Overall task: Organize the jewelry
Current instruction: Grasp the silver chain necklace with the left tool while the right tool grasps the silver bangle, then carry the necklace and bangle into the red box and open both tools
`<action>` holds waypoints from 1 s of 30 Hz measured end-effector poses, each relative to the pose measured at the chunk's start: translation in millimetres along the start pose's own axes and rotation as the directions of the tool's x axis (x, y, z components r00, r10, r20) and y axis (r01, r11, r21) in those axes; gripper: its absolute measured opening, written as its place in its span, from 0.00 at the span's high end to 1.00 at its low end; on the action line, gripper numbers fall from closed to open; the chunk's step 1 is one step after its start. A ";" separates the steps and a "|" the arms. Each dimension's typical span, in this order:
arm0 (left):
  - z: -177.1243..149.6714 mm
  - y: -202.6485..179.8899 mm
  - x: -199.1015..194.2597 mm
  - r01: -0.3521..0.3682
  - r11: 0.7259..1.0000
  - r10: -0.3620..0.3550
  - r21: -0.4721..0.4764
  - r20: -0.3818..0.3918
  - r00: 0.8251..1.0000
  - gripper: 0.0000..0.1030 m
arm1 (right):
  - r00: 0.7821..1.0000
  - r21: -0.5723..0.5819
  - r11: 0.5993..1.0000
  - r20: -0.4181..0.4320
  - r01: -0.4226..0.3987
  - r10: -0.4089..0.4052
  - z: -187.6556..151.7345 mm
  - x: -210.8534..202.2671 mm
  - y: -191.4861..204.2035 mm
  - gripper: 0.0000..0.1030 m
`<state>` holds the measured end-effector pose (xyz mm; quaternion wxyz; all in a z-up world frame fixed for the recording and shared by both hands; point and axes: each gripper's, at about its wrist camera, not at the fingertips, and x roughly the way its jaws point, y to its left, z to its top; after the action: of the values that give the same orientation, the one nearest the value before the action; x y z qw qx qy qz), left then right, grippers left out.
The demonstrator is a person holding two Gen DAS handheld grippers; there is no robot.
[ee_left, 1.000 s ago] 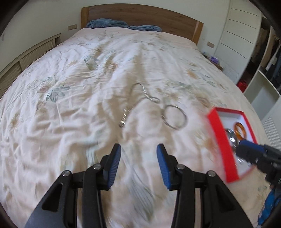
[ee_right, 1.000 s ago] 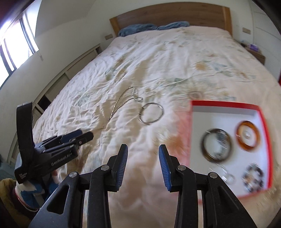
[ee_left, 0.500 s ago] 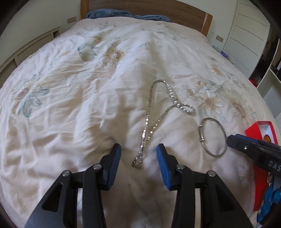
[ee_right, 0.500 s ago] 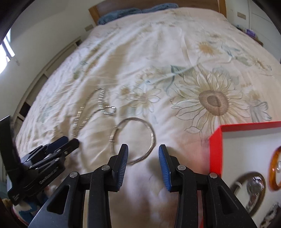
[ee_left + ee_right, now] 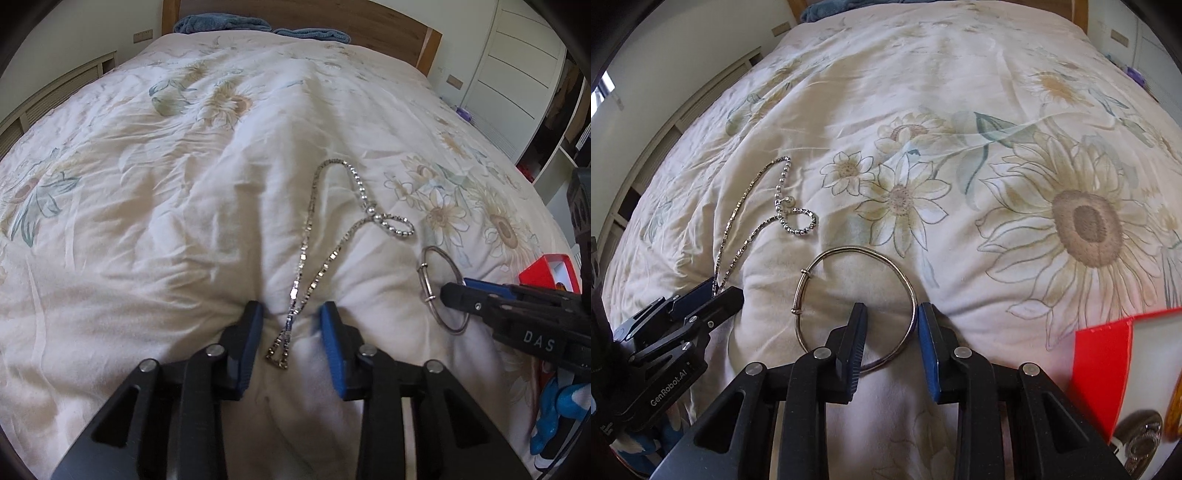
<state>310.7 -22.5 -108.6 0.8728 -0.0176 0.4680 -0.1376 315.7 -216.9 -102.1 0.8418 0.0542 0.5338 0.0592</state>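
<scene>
Now both jaws spread: left gripper [image 5: 291,330] straddles the necklace's [image 5: 317,254] near end on the bed [image 5: 147,221]; right gripper [image 5: 891,332] straddles the bangle's [image 5: 849,291] near-right rim. Red box [image 5: 1102,373] right.

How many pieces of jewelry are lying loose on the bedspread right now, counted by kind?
Chain necklace: 1, its near end between the open left claw pads.
Silver bangle: 1, its rim between the open right claw pads.
Total: 2 loose on the bedspread. Pieces in the red box are not counted.
</scene>
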 end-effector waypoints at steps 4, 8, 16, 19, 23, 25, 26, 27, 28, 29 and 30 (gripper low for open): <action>-0.3 1.5 -6.1 -0.013 1.000 0.013 -0.005 0.009 1.000 0.89 | 1.000 0.008 1.000 0.011 -0.029 0.029 0.3 -2.6 1.1 0.95; -1.1 -2.1 -16.6 -0.026 1.000 0.026 0.009 0.017 1.000 0.97 | 0.998 -0.023 0.999 0.046 -0.035 0.036 -11.5 -18.0 7.5 0.95; -1.6 -8.7 -51.9 -0.039 0.999 0.038 0.015 0.049 0.998 0.98 | 0.988 -0.106 0.994 0.152 -0.011 0.027 -27.0 -70.5 27.0 0.95; -0.7 -9.9 -68.4 -0.039 0.999 0.038 0.012 0.063 0.997 0.98 | 0.983 -0.112 0.994 0.184 -0.004 0.025 -31.3 -93.6 31.5 0.95; 2.8 -13.7 -98.2 -0.037 0.999 0.036 0.008 0.093 0.995 0.98 | 0.976 -0.100 0.995 0.217 0.004 0.018 -35.9 -121.4 30.0 0.95; 4.2 -17.7 -114.4 -0.037 0.999 0.036 0.014 0.113 0.993 0.98 | 0.973 -0.088 0.996 0.232 0.009 0.012 -43.1 -136.9 26.8 0.95; 5.2 -21.1 -123.4 -0.036 0.999 0.034 0.018 0.124 0.992 0.98 | 0.973 -0.088 0.996 0.232 0.009 0.012 -43.1 -136.9 26.8 0.95; 6.2 -24.5 -130.4 -0.035 0.999 0.032 0.021 0.132 0.991 0.98 | 0.970 -0.081 0.997 0.242 0.013 0.007 -46.4 -145.8 24.2 0.95; 6.7 -28.6 -137.7 -0.034 0.999 0.030 0.026 0.141 0.990 0.98 | 0.966 -0.062 0.998 0.259 0.021 -0.005 -54.7 -163.8 16.5 0.95; 7.7 -33.2 -145.3 -0.033 0.999 0.028 0.032 0.151 0.988 0.98 | 0.964 -0.052 0.998 0.266 0.025 -0.010 -58.8 -172.1 11.8 0.95; 8.6 -38.7 -153.6 -0.029 0.999 0.023 0.037 0.161 0.987 0.98 | 0.962 -0.044 0.999 0.273 0.028 -0.015 -61.3 -178.0 8.2 0.95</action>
<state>228.7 -21.1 27.2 0.9095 -0.0053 0.3937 -0.1336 184.5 -235.2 32.0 0.9087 0.0363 0.4122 0.0548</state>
